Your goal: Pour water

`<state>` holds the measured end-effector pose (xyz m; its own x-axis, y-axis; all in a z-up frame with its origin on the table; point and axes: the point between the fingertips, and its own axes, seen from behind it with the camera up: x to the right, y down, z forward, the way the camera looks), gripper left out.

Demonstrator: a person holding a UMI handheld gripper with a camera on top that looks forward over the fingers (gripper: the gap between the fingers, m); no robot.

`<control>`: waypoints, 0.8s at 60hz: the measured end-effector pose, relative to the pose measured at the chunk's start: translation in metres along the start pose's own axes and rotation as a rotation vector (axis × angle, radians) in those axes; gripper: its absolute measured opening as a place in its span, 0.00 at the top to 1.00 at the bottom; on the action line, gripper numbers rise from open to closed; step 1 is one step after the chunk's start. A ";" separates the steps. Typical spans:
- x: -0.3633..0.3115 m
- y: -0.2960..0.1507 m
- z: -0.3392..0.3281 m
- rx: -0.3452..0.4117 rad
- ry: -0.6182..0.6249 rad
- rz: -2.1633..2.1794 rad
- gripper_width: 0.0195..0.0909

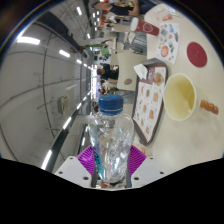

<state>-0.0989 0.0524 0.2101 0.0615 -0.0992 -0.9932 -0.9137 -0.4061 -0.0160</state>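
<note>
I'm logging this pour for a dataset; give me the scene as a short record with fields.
held item: clear plastic water bottle, blue cap on
gripper: shut on the bottle, purple pads either side
view: strongly tilted
target: pale yellow bowl on the table, beyond the bottle
nearby: printed menu card beside the bowl
pour: not yet begun

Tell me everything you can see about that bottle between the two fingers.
The bottle is clear, ribbed plastic with a blue screw cap, still on. It sits lengthwise between the gripper's two fingers, against their magenta pads, cap pointing away toward the table. It looks gripped. Whether it holds water cannot be told.
</note>
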 end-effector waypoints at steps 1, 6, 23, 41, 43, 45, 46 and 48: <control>0.002 -0.002 0.002 0.004 -0.005 0.043 0.73; 0.012 -0.007 0.010 0.016 -0.034 0.244 0.73; 0.043 -0.021 0.017 0.043 -0.016 0.430 0.73; 0.004 -0.039 0.006 -0.043 0.118 -0.216 0.73; -0.010 -0.048 0.002 -0.037 0.128 -0.367 0.73; -0.025 -0.059 -0.003 -0.027 0.134 -0.514 0.73; -0.032 -0.069 -0.008 -0.019 0.134 -0.578 0.73; -0.045 -0.082 -0.010 0.006 0.140 -0.707 0.73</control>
<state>-0.0229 0.0811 0.2568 0.6896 0.0703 -0.7208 -0.6383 -0.4113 -0.6507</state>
